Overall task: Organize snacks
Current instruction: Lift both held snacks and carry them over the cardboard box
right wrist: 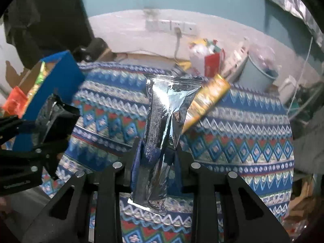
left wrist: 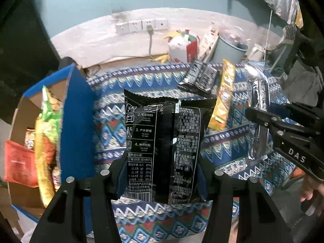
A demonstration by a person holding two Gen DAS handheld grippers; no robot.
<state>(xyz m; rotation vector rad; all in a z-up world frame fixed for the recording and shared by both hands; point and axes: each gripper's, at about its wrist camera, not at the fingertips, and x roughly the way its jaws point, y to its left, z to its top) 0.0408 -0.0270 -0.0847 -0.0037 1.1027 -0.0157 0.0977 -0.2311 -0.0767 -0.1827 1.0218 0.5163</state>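
The black packet [left wrist: 162,147], a flat glossy pouch with white print and a serrated top edge, stands upright in the lower middle of the left wrist view, clamped at its lower sides by the left gripper [left wrist: 162,174]; its fingers [left wrist: 119,178] press both edges, so it hangs clear above the counter [left wrist: 109,109]. In the right wrist view the silver packet [right wrist: 164,125], a long crinkled foil pouch with a ribbed seam down its middle, is pinched at its lower part by the right gripper [right wrist: 157,160], fingers [right wrist: 137,162] clenched tight on it; it too is held off the cloth. In the left view the same foil pouch appears at the right edge.

The counter is draped in a woven cloth of blue, white and red zigzags and diamonds. On it, in the upper right of the left view, lie a yellow packet [left wrist: 222,97], narrow and long, and beside it two dark packets [left wrist: 199,77], near the cloth's far edge. The middle of the cloth under the held pouches is bare.

At the left edge of the left view sits a blue cardboard box [left wrist: 77,109] with plain brown inner walls, its top open; a green and orange bag [left wrist: 47,139] and a red packet [left wrist: 18,162] stand inside. Beyond the far edge, a pale bucket [left wrist: 228,48] and wall sockets [left wrist: 141,25].
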